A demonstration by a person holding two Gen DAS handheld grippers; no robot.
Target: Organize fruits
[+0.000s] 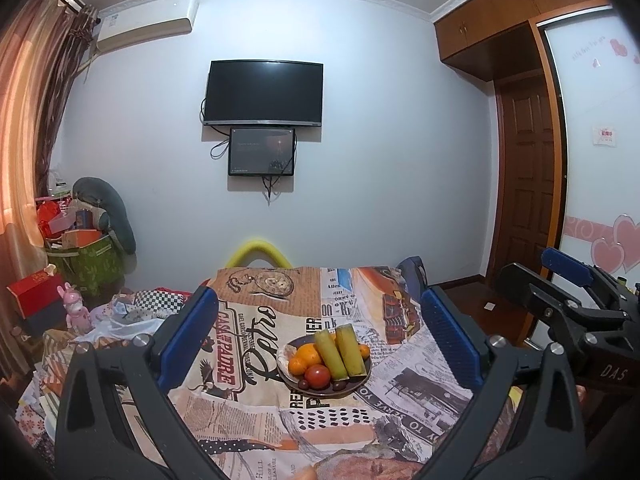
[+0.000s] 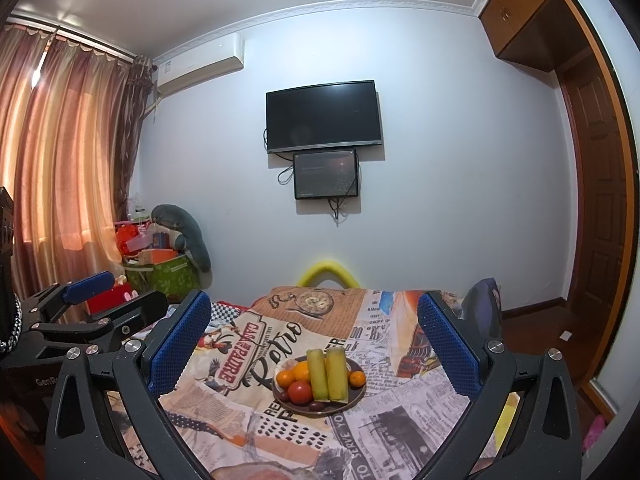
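A dark plate (image 1: 362, 382) (image 2: 358, 398) sits mid-table on a newspaper-print cloth. It holds two green sugarcane pieces (image 1: 340, 350) (image 2: 328, 372), oranges (image 1: 306, 354) (image 2: 286, 378), a red tomato (image 1: 318, 375) (image 2: 300, 392) and small dark fruits (image 1: 340, 386) (image 2: 316, 404). My left gripper (image 1: 320, 328) is open and empty, held back from the plate. My right gripper (image 2: 316, 328) is open and empty, also short of the plate. Each gripper shows in the other's view: the right one (image 1: 576, 280) at the right, the left one (image 2: 92, 292) at the left.
The printed tablecloth (image 1: 256, 412) (image 2: 400, 420) covers the table. A yellow chair back (image 1: 260, 250) (image 2: 330, 272) stands behind it. Cluttered boxes and a green bin (image 1: 86, 260) (image 2: 164, 272) sit at the left by curtains. A wooden door (image 1: 528, 184) is at the right.
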